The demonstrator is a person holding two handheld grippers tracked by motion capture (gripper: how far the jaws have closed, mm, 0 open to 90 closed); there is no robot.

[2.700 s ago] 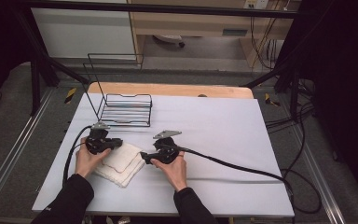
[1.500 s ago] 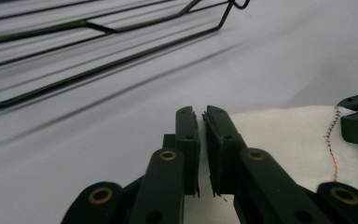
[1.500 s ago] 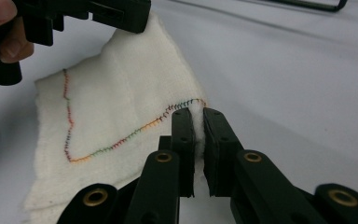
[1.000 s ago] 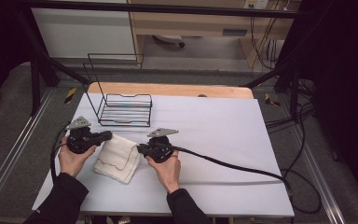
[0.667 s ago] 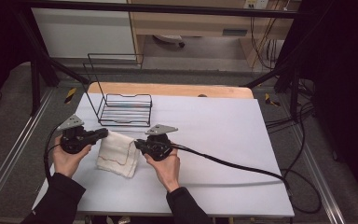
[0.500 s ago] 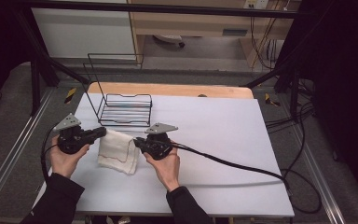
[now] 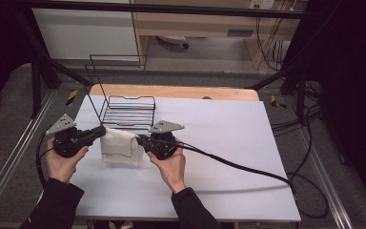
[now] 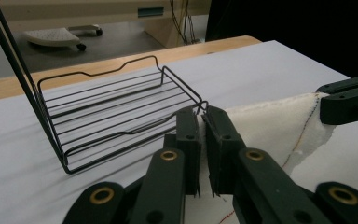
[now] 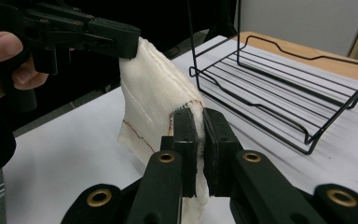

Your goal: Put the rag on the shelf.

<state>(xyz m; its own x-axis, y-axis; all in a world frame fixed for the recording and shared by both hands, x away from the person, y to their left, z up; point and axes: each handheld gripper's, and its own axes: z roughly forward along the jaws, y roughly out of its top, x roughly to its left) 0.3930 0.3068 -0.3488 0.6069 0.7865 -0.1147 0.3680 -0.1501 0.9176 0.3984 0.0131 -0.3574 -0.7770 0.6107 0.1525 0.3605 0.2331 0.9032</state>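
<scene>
Right now the white table (image 7: pixel 228 143) takes up the middle of the high view, with the black wire rack (image 7: pixel 126 112) standing in its upper left part, its tall back frame rising behind the low tray. Just below the rack, left of centre, I have the white cloth (image 7: pixel 119 148) strung between both tools and hanging as a short curtain, its lower edge at or near the tabletop; I cannot tell whether it touches.

My left gripper (image 7: pixel 100 132) pinches the cloth's upper left corner, jaws nearly together with only fabric between them, as the left gripper view shows (image 8: pixel 202 140). My right gripper (image 7: pixel 138 140) pinches the opposite corner in the same way, and the right gripper view (image 9: pixel 196 140) shows the cloth squeezed between its pads, with red and dark stitching running along the hem.

My worry is the grip: each jaw holds only a thin edge, so pulling the hands further apart could drag a corner out and drop the cloth in a heap. The rack is near too; a swing toward the top of the frame could snag the hem on its front wires or nudge the light rack across the table.
</scene>
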